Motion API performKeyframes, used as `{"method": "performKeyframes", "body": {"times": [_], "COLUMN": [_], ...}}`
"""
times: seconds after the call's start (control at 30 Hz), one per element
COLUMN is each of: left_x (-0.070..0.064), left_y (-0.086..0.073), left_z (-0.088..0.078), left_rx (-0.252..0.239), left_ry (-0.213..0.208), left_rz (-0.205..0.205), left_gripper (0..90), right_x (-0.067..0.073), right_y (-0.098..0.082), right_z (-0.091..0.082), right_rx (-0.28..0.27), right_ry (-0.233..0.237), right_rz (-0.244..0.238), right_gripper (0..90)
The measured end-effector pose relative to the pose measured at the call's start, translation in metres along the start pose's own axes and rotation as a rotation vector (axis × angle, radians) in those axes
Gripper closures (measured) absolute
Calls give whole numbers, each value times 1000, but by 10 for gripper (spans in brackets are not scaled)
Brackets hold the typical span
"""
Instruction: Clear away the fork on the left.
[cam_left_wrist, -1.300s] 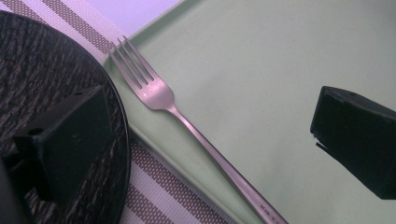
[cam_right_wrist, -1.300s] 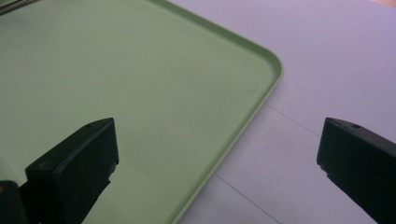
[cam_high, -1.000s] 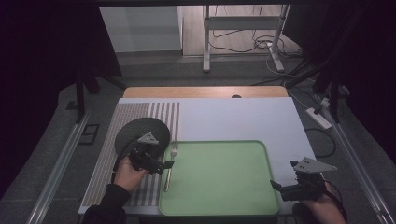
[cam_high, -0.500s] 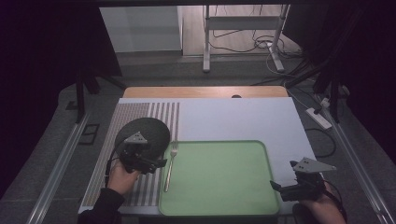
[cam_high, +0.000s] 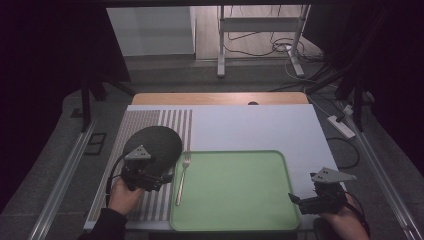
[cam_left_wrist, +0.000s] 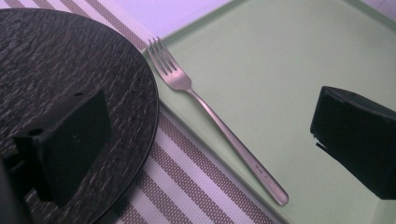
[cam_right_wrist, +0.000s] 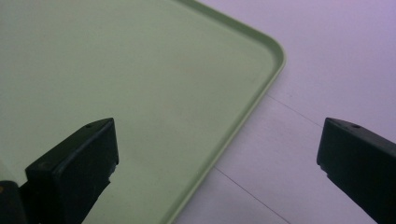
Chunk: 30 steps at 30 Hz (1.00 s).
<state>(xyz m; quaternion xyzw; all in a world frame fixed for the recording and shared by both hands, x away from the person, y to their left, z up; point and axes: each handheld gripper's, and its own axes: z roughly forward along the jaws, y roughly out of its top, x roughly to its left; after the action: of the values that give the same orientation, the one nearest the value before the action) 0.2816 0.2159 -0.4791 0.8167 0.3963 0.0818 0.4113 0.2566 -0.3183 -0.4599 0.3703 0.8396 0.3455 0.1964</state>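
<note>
- Left tool (cam_high: 167, 178): jaws spread wide, nothing held; it hovers over the near edge of the dark plate (cam_high: 152, 145), just left of the fork (cam_high: 181, 176)
- In the left gripper view, 1 jaw stands over the plate (cam_left_wrist: 70, 84) and the other over the green tray (cam_left_wrist: 280, 60) — the fork (cam_left_wrist: 219, 126) lies in the gap between them, touched by neither
- Fork: lies on the left edge strip of the tray (cam_high: 235, 165), tines pointing away from the person, handle toward the near tabletop edge; its tines sit just beside the plate rim
- Plate: round, dark, textured, resting on the striped placemat (cam_high: 145, 117) at the left of the tabletop (cam_high: 260, 125)
- Right tool (cam_high: 294, 199): jaws wide apart, empty — held at the near right corner of the tray
- In the right gripper view, 1 jaw is over the tray (cam_right_wrist: 140, 70) and the other over the bare tabletop (cam_right_wrist: 327, 60), with the tray's rounded corner between them
</note>
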Motion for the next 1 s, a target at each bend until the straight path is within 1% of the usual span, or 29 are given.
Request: {"method": "performKeyframes", "body": {"times": [0.03,0.1,0.17,0.4,0.5,0.53,1.0], "left_x": [-1,-2,-3,-4,-4,-4,-2], "left_y": [-1,-1,-2,-7,-8,-9,-22], "left_z": [-1,-4,-6,-11,-13,-14,-27], "left_rx": [-3,-9,-16,-19,-21,-21,-37], "left_ry": [5,18,24,32,33,34,38], "left_rz": [1,11,17,14,10,9,-25], "left_gripper": [0,0,0,0,0,0,0], "right_x": [-1,-1,-3,-6,-5,-4,-3], "right_y": [0,0,0,0,0,0,0], "right_z": [1,1,2,2,1,1,0], "right_rx": [4,8,14,11,12,11,16], "right_ry": [0,0,4,0,-5,-12,-15], "right_rz": [11,14,28,65,66,57,65], "right_gripper": [0,0,0,0,0,0,0]}}
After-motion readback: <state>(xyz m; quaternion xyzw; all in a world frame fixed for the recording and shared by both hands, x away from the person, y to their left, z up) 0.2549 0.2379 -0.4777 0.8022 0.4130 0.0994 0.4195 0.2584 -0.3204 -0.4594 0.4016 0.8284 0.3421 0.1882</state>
